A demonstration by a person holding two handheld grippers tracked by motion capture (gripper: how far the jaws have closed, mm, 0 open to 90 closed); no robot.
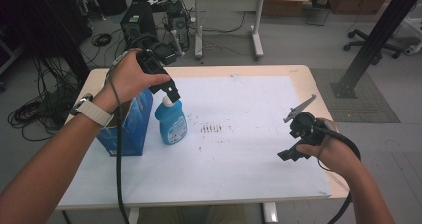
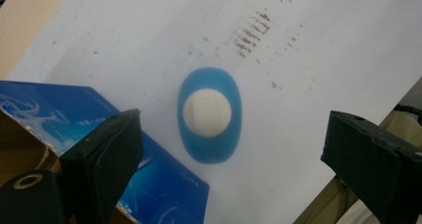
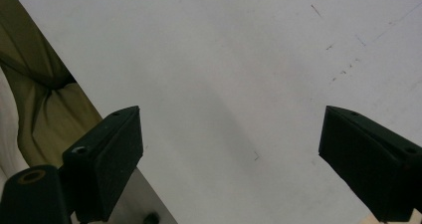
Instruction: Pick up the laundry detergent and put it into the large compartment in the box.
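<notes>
Here the left gripper hangs right above the bottle, jaws spread wide and holding nothing. In the left gripper view the white cap sits roughly centred between the two black jaws, with the blue shoulders of the bottle around it. The bottle stands upright on the white sheet, just beside the blue box; whether the two touch I cannot tell from these angles.

The likely next move is a descent onto the cap or neck, and that is where trouble starts. The cap is round and smooth, so a grip taken too high could slip off it, or pinch it off-centre and tip the bottle. The bottle is tall on a narrow base; a jaw that clips its shoulder on the way down could knock it over, towards the box or out across the sheet. The box edge lies close under the near jaw in the left gripper view, so that jaw could catch the cardboard and drag the box along. The trailing cable, hanging by the box, could snag it too.

The right gripper is well apart, near the right edge of the table, open wide over bare sheet and holding nothing.
</notes>
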